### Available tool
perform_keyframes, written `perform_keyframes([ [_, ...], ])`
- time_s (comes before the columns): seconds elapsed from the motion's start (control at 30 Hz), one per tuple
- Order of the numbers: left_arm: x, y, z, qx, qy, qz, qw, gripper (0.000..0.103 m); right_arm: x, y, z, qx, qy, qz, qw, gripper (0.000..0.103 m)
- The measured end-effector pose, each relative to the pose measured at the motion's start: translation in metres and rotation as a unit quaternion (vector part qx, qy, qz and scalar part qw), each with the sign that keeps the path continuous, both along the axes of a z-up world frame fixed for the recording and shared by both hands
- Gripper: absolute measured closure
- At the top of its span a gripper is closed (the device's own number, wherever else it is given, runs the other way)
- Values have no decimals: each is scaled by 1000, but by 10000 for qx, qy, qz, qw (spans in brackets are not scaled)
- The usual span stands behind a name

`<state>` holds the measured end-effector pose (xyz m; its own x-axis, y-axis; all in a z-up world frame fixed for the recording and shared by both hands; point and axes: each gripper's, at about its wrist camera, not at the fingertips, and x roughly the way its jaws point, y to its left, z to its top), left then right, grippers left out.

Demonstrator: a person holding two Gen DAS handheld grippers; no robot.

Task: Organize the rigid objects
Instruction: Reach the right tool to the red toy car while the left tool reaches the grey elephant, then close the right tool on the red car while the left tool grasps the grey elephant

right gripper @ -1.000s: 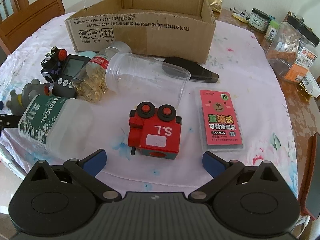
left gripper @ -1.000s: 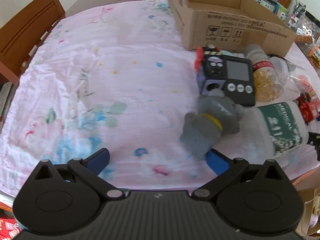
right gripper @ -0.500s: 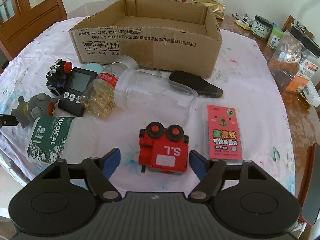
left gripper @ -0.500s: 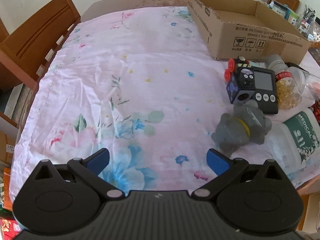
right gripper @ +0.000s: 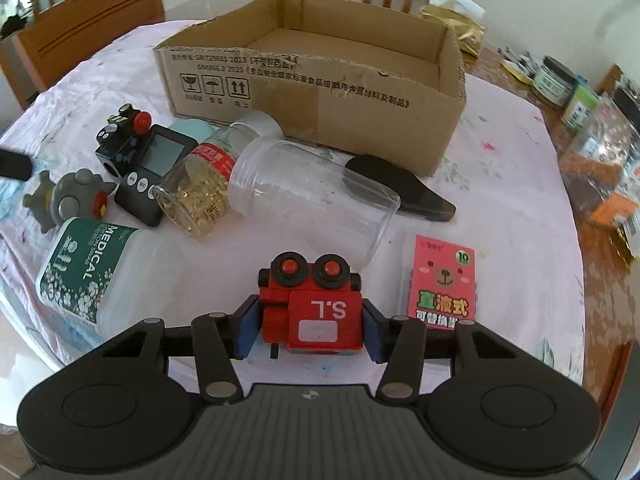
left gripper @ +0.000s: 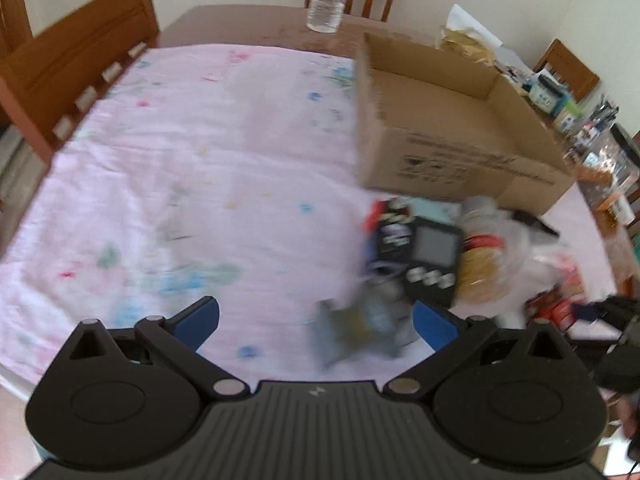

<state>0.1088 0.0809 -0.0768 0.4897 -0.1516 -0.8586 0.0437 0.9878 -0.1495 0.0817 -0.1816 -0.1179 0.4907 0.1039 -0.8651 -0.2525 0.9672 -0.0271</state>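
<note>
Gripping the red toy [right gripper: 316, 312] on the cloth [right gripper: 500, 184] before the box [right gripper: 320, 88], the right gripper [right gripper: 308, 330] has just clamped shut from wide open. The left gripper [left gripper: 316, 320], spread and empty, has lifted; its view now blurs.

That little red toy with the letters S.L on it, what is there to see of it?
The red toy looks like a blocky wooden train engine, painted red. Two black round wheels with red hubs face up on its far side, and a white blank label sits under the letters, which read upside down here. A small black peg sticks out low on its left. It lies on the pink cloth, near the table's edge. The right claw has just closed its blue pads against both sides.
</note>
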Motion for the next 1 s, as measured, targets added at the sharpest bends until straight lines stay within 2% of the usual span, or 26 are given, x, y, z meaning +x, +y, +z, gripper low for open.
perform_keyframes([
  [0.13, 11, -27, -12, 93, 157, 262, 9995, 1, 1, -3, -1, 32, -4, 173, 9998, 47],
  [0.33, 15, -41, -26, 192, 522, 744, 9957, 4, 3, -4, -1, -16, -49, 448, 9990, 47],
  [0.47, 16, -46, -32, 234, 727, 906, 9930, 15, 6, -6, -1, 30, -13, 590, 9983, 46],
  [0.6, 16, -49, -37, 392, 837, 996, 9907, 29, 10, -6, -1, 45, 13, 680, 9977, 46],
  [0.83, 17, -47, -38, 375, 845, 1007, 9906, 29, 12, -5, 0, 7, 50, 717, 9974, 46],
  [1.0, 20, -44, -39, 352, 852, 817, 9924, 31, 12, -4, 1, -27, 80, 730, 9973, 47],
])
